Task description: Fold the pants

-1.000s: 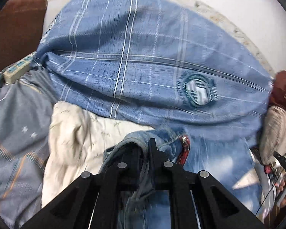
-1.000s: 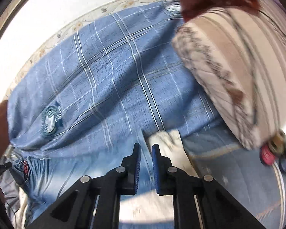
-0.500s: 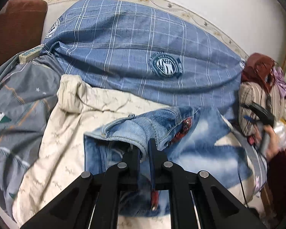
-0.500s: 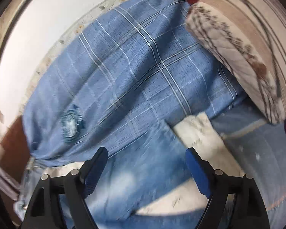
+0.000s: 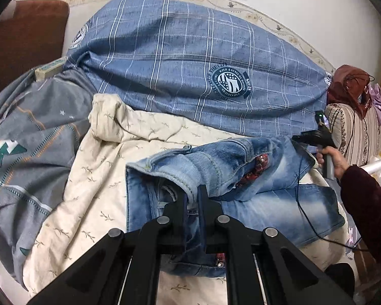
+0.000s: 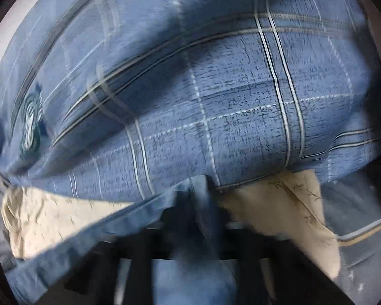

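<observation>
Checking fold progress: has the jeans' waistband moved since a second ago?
Yes. In the left wrist view the jeans have come away from the blue plaid quilt, baring more cream sheet.

I am facing a white wall (image 5: 304, 2) with a floral border strip (image 5: 274, 24); a brown headboard (image 5: 25, 38) is standing left, daylight falling evenly.

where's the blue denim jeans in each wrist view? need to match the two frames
Left wrist: blue denim jeans lower centre on the cream quilt, waistband clamped in the left gripper.
Right wrist: jeans bottom centre, blurred, denim pinched in the right gripper.
Shared landmark: round crest badge on the blue plaid duvet.
</observation>
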### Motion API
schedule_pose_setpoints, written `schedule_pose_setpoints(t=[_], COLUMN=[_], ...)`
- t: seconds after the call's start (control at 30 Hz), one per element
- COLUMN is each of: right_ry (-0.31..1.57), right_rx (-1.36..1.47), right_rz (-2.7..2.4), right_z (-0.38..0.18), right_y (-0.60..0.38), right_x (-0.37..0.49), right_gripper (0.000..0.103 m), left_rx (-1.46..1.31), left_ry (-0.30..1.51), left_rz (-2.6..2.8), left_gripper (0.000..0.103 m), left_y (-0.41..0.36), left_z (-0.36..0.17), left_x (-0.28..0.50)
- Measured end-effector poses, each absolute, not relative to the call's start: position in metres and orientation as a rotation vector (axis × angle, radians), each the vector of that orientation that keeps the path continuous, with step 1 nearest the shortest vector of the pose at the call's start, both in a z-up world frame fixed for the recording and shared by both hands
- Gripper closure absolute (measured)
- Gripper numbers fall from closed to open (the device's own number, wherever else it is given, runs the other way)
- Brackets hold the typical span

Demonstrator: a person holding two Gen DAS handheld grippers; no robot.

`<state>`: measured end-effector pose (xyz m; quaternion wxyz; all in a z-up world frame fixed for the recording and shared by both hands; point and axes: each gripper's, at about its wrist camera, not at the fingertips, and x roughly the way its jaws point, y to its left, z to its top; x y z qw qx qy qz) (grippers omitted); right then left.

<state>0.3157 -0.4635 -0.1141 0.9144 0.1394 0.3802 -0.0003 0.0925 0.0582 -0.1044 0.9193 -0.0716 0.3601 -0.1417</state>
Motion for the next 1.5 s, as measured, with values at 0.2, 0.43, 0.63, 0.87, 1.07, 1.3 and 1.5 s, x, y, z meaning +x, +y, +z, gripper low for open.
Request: schedule_pose_setpoints(t=[0.2,0.43,0.63,0.87,1.07,1.3,1.5], right_ry=[0.719,0.66,0.844,0.639,0.449,0.421,0.347], right_rx=[0.226,0.395,0.604,0.667,0.624,0.546,0.579], right_rz=[0.007,0.076,0.024,0.08,0.106,0.056,0.027], right_z=[-0.091,-0.067,-0.076,-0.068,-0.039,-0.036,-0.034], right_y=[-0.457,-0.475,-0.472,-0.444,-0.435,-0.443,-0.465], right_x=[0.245,0.179,0.222,0.216,0.173,0.153,0.161], right_gripper=[0.1,0.098,0.094,0.093,0.084,0.035,0.021], left_rx=[-0.186,-0.16,-0.133,-0.258,-0.37,-0.596,-0.528], left_ry=[0.771,0.751,0.774,0.721,0.816,0.958,0.877], left_rz=[-0.282,-0.286,-0.244,-0.117,-0.177,-0.26,-0.383], left_gripper=[0.095,0.098,0.098,0.018,0.014,0.014,0.061], left_y=[0.065,0.069,0.073,0.107,0.098,0.088,0.058], left_z=[-0.111,-0.116,-0.125,-0.095,-0.105,-0.145,-0.137], left_x=[0.081,0.04,0.035,0.056,0.07,0.106,0.126])
